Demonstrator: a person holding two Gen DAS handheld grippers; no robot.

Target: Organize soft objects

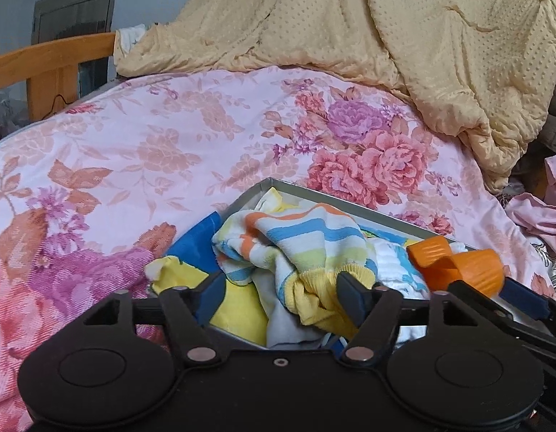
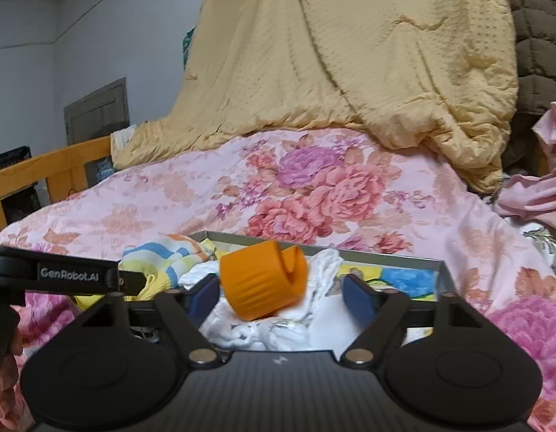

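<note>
mid-sort: both hand-held grippers, left and right, hang wide over the tin tray, nothing gripped; next up looks like pinching that striped sock.

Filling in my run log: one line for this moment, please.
left gripper open, at striped cloth | right gripper open, orange roll between fingers | both over tray on quilt

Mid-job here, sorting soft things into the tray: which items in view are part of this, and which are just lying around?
Part of the job:
- grey tray
- striped cloth
- yellow cloth
- white cloth
- rolled orange piece
- left hand-held gripper, open
- right hand-held gripper, open

Just lying about:
- floral bedspread
- tan quilt
- pink fabric
- wooden bed rail
</note>
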